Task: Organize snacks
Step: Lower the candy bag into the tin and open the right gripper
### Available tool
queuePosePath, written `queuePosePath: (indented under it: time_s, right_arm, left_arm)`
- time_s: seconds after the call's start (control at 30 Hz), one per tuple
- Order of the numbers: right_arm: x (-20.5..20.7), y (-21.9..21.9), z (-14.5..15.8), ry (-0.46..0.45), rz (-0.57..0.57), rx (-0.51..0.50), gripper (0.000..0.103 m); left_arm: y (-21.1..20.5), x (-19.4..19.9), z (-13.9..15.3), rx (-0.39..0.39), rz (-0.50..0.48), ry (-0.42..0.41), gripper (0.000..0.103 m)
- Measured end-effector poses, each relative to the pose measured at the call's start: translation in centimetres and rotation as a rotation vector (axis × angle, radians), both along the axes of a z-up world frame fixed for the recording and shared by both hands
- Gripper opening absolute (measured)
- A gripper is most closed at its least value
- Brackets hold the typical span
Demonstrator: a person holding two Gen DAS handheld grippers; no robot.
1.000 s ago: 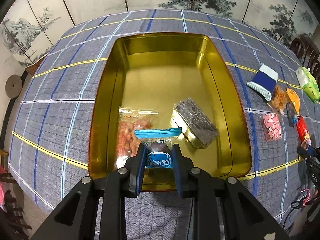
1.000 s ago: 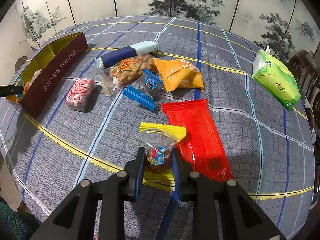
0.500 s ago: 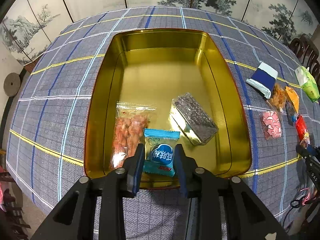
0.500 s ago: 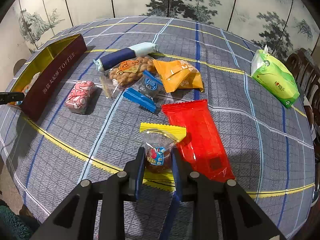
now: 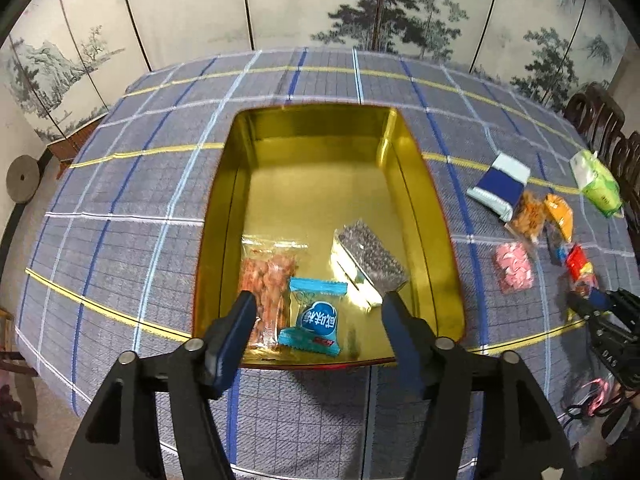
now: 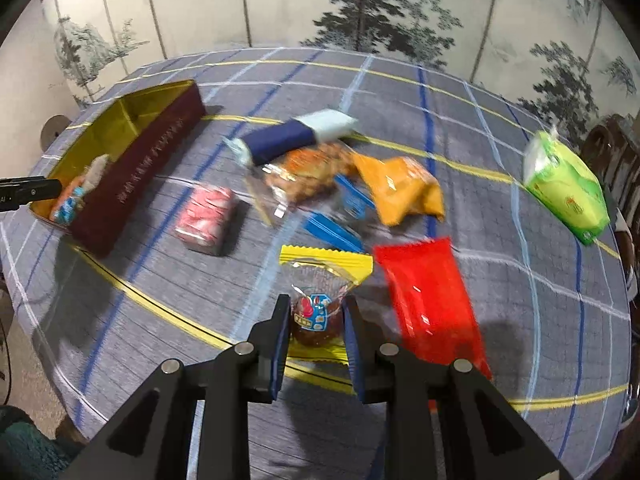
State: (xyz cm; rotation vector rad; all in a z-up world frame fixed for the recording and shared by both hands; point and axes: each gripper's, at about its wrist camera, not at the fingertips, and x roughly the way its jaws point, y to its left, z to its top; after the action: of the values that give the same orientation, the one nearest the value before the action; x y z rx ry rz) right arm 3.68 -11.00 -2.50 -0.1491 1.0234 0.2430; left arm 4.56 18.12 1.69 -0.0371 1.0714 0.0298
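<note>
A gold tin box (image 5: 224, 200) with dark red outer walls (image 6: 140, 184) sits on the plaid tablecloth. Inside lie a blue-wrapped candy (image 5: 316, 320), a clear bag of orange snacks (image 5: 268, 280) and a dark speckled packet (image 5: 370, 256). My left gripper (image 5: 318, 320) is open and empty, its fingers wide apart over the box's near edge, either side of the blue candy. My right gripper (image 6: 314, 324) is shut on a yellow-ended candy packet (image 6: 320, 300), lifted a little off the cloth.
Loose snacks lie on the cloth to the right of the box: a red packet (image 6: 428, 300), orange bag (image 6: 404, 188), pink packet (image 6: 206, 216), navy-and-white packet (image 6: 296, 138), peanut bag (image 6: 308, 172), blue-ended candy (image 6: 340, 216) and green tissue pack (image 6: 568, 188). Painted screens stand behind.
My left gripper opened, let the blue candy drop into the box and drew back. My right gripper, still shut on the yellow-ended candy, lifted and moved it.
</note>
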Motion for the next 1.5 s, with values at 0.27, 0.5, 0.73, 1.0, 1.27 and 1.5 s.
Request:
queuePosePath:
  time_s: [0.27, 0.5, 0.73, 1.0, 1.27, 1.5]
  right_arm:
    - [1.1, 5.2, 2.7, -0.056, 0.112, 0.039, 0.025]
    - [1.4, 10.6, 4.5, -0.084, 0.222, 0.098, 0.025]
    - [1.6, 15.7, 4.6, -0.076, 0.331, 0.117, 0.025]
    - [1.5, 19.4, 4.0, -0.060, 0.404, 0.110, 0.025]
    - [1.6, 20.7, 2.9, -0.036, 0.419, 0.081, 0.025]
    - [2.0, 21.0, 2.3, -0.030, 0.410, 0.061, 0.025]
  left_arm:
    - [3.0, -1.3, 2.2, -0.048, 0.085, -0.046, 0.078]
    - [6.3, -3.5, 2.6, -0.036, 0.198, -0.052, 0.078]
    - [8.3, -5.5, 1.8, -0.029, 0.263, -0.032, 0.078]
    - [9.3, -6.6, 0.5, -0.058, 0.297, -0.004, 0.078]
    - [10.2, -7.1, 0.1, -0.070, 0.315, 0.005, 0.078]
    - [10.3, -7.0, -0.1, -0.072, 0.309, 0.008, 0.078]
